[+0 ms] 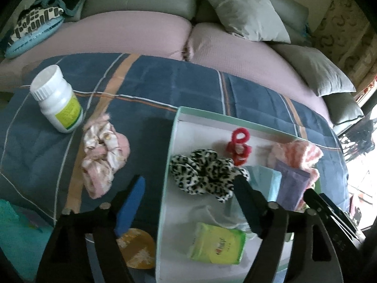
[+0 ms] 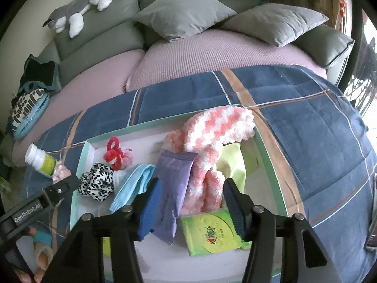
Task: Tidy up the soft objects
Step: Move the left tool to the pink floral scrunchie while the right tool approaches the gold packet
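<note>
A white box with a mint-green rim (image 1: 170, 141) (image 2: 268, 146) lies on a blue plaid blanket. In it are a leopard-print scrunchie (image 1: 205, 174) (image 2: 96, 184), a red fuzzy tie (image 1: 238, 148), a purple packet (image 2: 174, 184), a pink-and-white knitted scarf (image 2: 212, 136), a light blue cloth (image 2: 132, 188) and a green tissue pack (image 1: 216, 243) (image 2: 212, 233). My left gripper (image 1: 188, 200) is open just short of the leopard scrunchie, one finger outside the box wall. My right gripper (image 2: 193, 205) is open above the purple packet and the scarf. A pink scrunchie (image 1: 103, 155) lies on the blanket left of the box.
A white pill bottle (image 1: 59, 99) (image 2: 40, 160) lies on the blanket beyond the pink scrunchie. Grey pillows (image 2: 183, 11) and a plush toy (image 2: 77, 7) sit on the sofa behind. A phone (image 2: 373, 231) lies at the right edge. An orange flat object (image 1: 136, 247) sits under my left gripper.
</note>
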`<action>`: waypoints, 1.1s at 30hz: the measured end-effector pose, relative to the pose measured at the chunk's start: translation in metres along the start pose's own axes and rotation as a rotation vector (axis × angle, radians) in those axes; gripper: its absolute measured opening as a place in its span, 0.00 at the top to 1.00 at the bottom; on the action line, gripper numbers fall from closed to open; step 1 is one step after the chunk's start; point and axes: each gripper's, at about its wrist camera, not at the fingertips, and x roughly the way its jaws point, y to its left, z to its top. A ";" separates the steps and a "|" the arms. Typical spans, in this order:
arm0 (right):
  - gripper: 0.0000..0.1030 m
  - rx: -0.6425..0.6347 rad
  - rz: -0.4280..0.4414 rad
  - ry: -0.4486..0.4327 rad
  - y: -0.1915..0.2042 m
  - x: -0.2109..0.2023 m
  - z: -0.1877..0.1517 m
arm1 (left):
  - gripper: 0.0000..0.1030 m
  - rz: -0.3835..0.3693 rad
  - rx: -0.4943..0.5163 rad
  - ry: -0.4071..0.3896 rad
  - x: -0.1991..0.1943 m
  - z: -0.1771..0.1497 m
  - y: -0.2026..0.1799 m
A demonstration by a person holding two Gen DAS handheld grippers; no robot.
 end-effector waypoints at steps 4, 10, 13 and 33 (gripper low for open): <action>0.39 -0.012 -0.006 -0.005 0.002 0.000 0.000 | 0.21 0.030 -0.006 -0.011 -0.001 0.001 0.006; 0.34 -0.042 -0.010 -0.011 0.010 -0.002 0.000 | 0.14 0.063 -0.035 -0.022 -0.004 0.004 0.020; 0.31 -0.049 0.003 -0.011 0.015 -0.003 0.000 | 0.14 0.079 -0.058 -0.024 -0.006 0.006 0.031; 0.24 -0.182 0.154 0.002 0.090 0.003 -0.007 | 0.12 0.163 -0.225 -0.104 -0.039 0.018 0.114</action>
